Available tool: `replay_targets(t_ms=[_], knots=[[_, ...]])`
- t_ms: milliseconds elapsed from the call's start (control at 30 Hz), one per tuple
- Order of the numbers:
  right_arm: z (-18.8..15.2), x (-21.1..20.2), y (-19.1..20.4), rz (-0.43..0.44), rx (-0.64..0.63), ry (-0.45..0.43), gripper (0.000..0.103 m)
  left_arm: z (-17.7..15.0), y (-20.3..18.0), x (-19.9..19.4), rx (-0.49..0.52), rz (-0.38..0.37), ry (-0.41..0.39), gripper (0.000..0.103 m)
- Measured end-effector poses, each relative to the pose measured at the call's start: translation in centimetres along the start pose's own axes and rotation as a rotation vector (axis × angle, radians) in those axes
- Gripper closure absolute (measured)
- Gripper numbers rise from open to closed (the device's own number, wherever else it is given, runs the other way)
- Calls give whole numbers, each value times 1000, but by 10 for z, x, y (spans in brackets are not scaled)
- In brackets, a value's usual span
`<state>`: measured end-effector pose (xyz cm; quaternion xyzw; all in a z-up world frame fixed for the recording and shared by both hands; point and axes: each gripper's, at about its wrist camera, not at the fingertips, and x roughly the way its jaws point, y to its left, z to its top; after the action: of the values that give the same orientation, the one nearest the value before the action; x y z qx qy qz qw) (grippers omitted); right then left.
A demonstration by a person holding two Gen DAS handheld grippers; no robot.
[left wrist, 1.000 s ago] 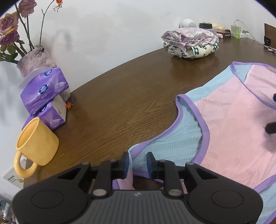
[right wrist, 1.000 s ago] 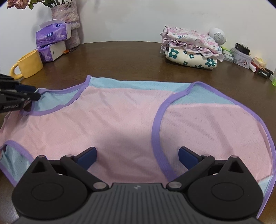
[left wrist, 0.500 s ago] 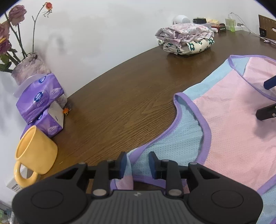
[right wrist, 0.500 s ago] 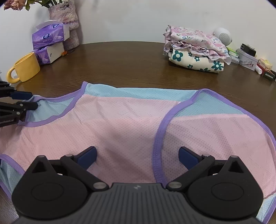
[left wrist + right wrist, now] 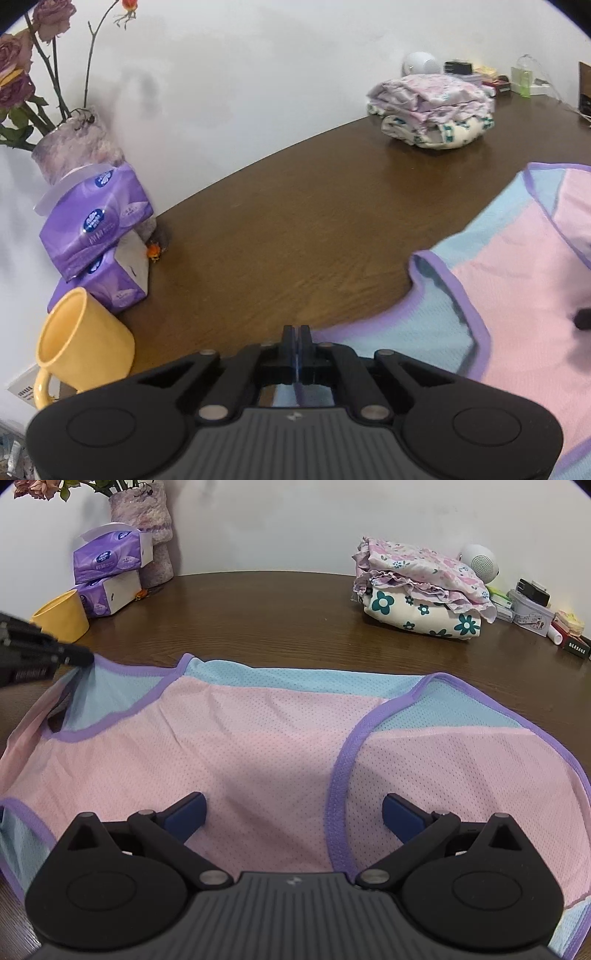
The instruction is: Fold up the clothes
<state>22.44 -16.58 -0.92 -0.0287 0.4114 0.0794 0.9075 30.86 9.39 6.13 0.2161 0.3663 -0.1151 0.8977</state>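
L gripper [image 5: 296, 334] fingers pinched together, angled down; R gripper [image 5: 293, 812] fingers wide apart.

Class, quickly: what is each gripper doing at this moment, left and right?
Left gripper: its fingers have just closed, pinching the purple-trimmed edge of the pink and blue garment.
Right gripper: open, holding nothing, above the garment.

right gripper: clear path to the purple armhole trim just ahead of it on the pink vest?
Probably yes. The right gripper is open over the pink vest, and the purple armhole trim lies flat just beyond its pads with nothing on top. The left gripper is shut on the far strap, well aside.
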Motion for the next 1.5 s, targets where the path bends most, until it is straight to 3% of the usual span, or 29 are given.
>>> replay_targets(t_ms=[133, 233, 300, 333, 433, 633, 667, 700, 867, 1000, 1167, 1267, 1500], knots=[[-1, 0, 0, -1, 1, -5, 1, -1, 12, 15, -72, -31, 56, 97], [-1, -1, 0, 2, -3, -6, 1, -7, 21, 8, -122, -51, 48, 92], [-2, -1, -1, 3, -4, -9, 1, -11, 27, -1, -157, -90, 39, 80], [-2, -1, 0, 3, -5, -10, 1, -13, 30, -6, -173, -113, 34, 79], [-3, -2, 0, 3, -5, -14, 1, -16, 24, -18, -152, -141, 27, 79], [-3, -2, 0, 3, -6, -18, 1, -20, -5, -10, -25, -27, 77, 81], [-3, -2, 0, 3, -6, -19, 1, -21, -5, -8, -27, -18, 82, 95], [-3, -2, 0, 4, -6, -20, 1, -20, -3, -6, -41, -17, 82, 101], [-4, -2, 0, 4, -8, -26, 1, -17, 26, -6, -189, -70, 63, 101], [-5, -3, 1, 5, -9, -33, 1, -20, 40, -2, -276, -109, 80, 87], [-7, -3, 1, 7, -12, -42, 1, -25, 26, -20, -210, -52, 27, 83], [-7, -3, 0, 8, -14, -45, 1, -28, 14, -25, -188, -48, 17, 70], [-8, -3, -1, 11, -15, -51, 1, -35, 3, -24, -205, -67, -31, 59]])
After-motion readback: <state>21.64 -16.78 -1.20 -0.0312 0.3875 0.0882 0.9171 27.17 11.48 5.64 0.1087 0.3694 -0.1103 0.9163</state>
